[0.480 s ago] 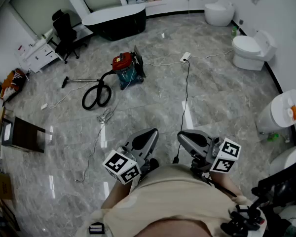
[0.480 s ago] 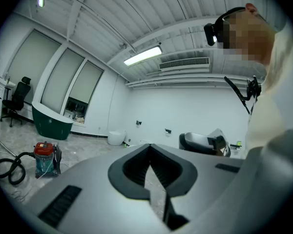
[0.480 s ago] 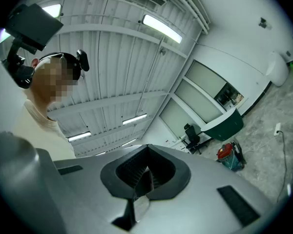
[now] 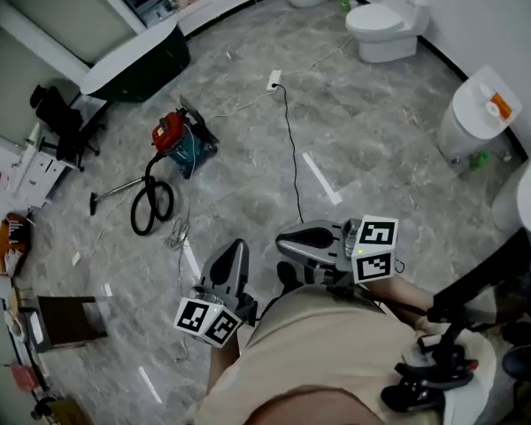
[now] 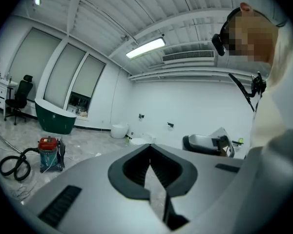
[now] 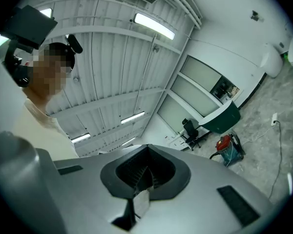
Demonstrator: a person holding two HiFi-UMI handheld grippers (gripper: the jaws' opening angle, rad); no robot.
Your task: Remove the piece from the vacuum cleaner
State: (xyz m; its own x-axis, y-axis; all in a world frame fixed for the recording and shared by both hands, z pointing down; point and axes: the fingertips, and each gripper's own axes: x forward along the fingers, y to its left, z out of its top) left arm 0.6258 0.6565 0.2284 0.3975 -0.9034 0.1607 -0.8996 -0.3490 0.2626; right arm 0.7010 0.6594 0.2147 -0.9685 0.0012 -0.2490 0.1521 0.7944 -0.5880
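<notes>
**Both jaws pressed together, vacuum cleaner far across the floor**

In the left gripper view the jaws of the left gripper [image 5: 149, 150] meet at their tips with nothing between them. The right gripper view shows the same for the right gripper [image 6: 147, 152]: jaws pressed together and empty.

Only the head view shows both tools at once. There the left gripper [image 4: 233, 248] and right gripper [image 4: 283, 240] sit close to the person's body, just beside each other, each with its marker cube.

The vacuum cleaner [image 4: 173, 140], red on top and teal below, stands on the grey marble floor [image 4: 248, 166], far from both grippers and to the left. Its black hose [image 4: 146, 206] lies looped on the near side of it. The left gripper view has the vacuum cleaner [image 5: 49, 152] low at its left, and the right gripper view has it [image 6: 228, 147] at its right.

A dark bathtub [image 4: 137, 65] stands farther off behind the vacuum cleaner. A black cable [image 4: 292, 158] and the white toilets [image 4: 389, 27] at the far right are plain only from the head. The ceiling strip lights [image 5: 145, 48] appear only in the gripper views.
</notes>
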